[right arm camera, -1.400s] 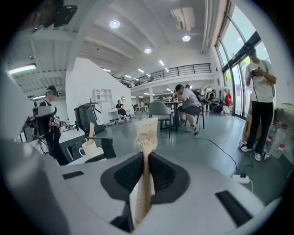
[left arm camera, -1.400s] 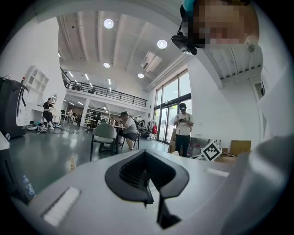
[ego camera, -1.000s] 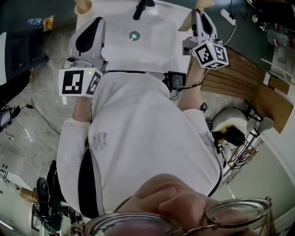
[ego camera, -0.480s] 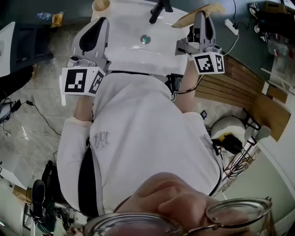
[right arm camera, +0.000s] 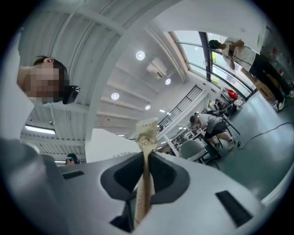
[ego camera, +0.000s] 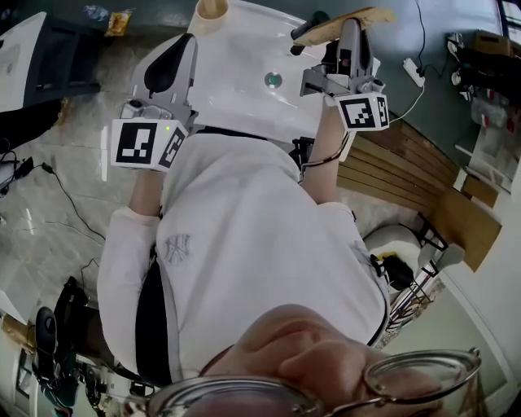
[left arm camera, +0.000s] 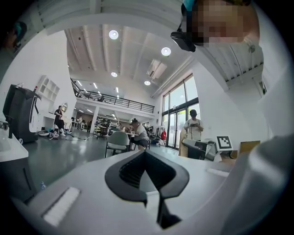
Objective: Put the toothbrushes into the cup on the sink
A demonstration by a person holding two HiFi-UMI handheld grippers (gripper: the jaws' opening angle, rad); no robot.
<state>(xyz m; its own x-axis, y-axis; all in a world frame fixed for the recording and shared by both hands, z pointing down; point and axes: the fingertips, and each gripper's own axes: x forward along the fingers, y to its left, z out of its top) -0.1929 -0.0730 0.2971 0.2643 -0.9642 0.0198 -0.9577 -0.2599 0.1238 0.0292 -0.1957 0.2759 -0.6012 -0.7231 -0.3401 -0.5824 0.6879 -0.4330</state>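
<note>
1. Head view: a tan cup [ego camera: 213, 8] is seen on the far left corner of the white sink [ego camera: 236, 69], cut by the top edge of the picture. What it holds cannot be made out. The basin is bare around its drain [ego camera: 273, 80].
2. Head view: a tan toothbrush [ego camera: 366, 15] is held in the right gripper [ego camera: 350, 31] above the far right part of the sink, just beside the dark faucet [ego camera: 308, 26] and well apart from the cup. Its long axis is laid across the jaws, nearly left to right in the picture, with the right end a little higher.
3. Head view: the left gripper [ego camera: 181, 41] is held over the sink's near left rim, pointed toward the cup.
4. Left gripper view: the black pads [left arm camera: 128, 172] of the left gripper [left arm camera: 144, 153] are brought together at their tips, and nothing is seen between them.
5. Right gripper view: the right gripper [right arm camera: 146, 158] is clamped on the toothbrush [right arm camera: 147, 133], which is seen edge-on as a narrow strip. It rises from between the pads, with its printed end uppermost and leaning slightly right.
</note>
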